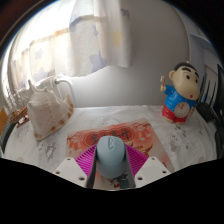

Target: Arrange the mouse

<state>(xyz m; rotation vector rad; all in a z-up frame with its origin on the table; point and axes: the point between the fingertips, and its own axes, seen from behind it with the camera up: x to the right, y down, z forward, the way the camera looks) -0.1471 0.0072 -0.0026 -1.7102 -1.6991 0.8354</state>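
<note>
mouse (pixel 110 158) | pale blue-grey, upright | held between gripper (pixel 111 166) fingers

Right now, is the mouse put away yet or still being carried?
Done: the gripper already has the light blue rounded computer mouse, both pink pads pressing its sides. In hand: it is held over the reddish patterned mat. Left: setting it down and letting go.

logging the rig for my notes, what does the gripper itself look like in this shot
The gripper shows two pale, whitish fingers angling inward, each with a magenta pad on its inner face. No cables, printed markings, hand or sleeve are visible.
</note>
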